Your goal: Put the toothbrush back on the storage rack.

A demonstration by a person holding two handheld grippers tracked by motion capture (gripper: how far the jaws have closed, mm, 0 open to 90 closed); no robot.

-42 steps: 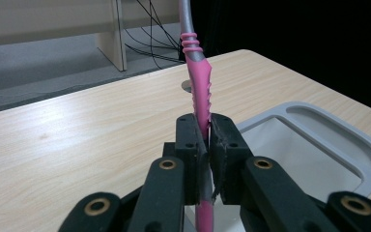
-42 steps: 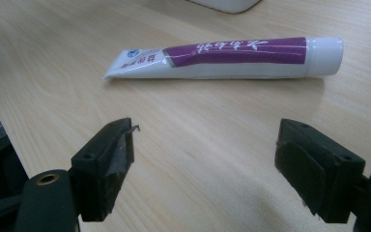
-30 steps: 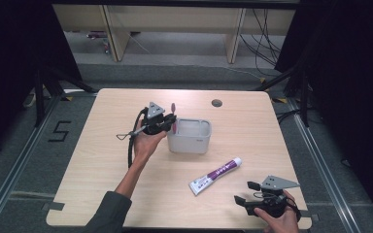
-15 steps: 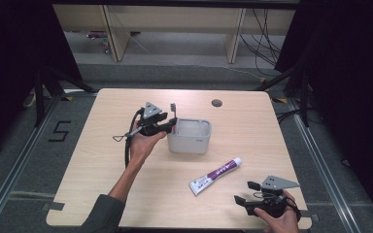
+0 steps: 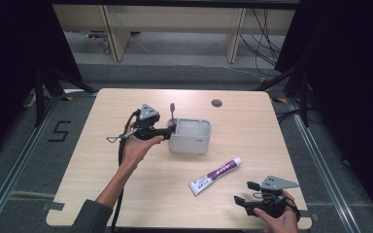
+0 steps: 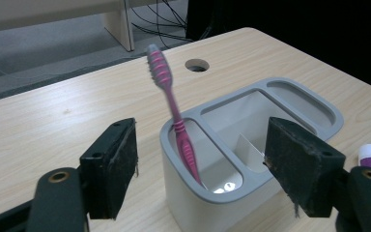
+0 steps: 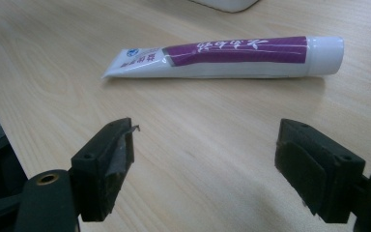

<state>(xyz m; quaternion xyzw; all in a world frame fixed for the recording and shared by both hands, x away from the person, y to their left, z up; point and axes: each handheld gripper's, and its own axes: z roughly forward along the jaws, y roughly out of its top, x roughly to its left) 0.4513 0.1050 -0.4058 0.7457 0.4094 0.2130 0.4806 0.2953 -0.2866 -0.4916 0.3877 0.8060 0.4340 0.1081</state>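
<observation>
- High view: the left gripper point(image 5: 173, 128) is hovering at the holder point(image 5: 190, 136)'s left end, its jaws having just been opening, standing wide with nothing between them; the toothbrush point(image 5: 172, 113) is standing in the holder's left slot, bristles up, leaning a little; the paste point(image 5: 215, 175) is lying flat on the table point(image 5: 92, 160), between the holder and the right gripper point(image 5: 246, 192), which is waiting near the front edge with jaws wide and empty.
- Left gripper view: the pink brush point(image 6: 174, 112) is resting free in the slot, apart from both pads point(image 6: 121, 164); judging by its thin plastic shaft, it is light, stiff and smooth, so the ribbed neck is looking like the surest hold.
- Right gripper view: the tube point(image 7: 227, 57) is lying crosswise ahead of the open jaws, cap to the right; it is probably soft and light, so gripping mid-body gently, or near the hard cap, is seeming wisest.
</observation>
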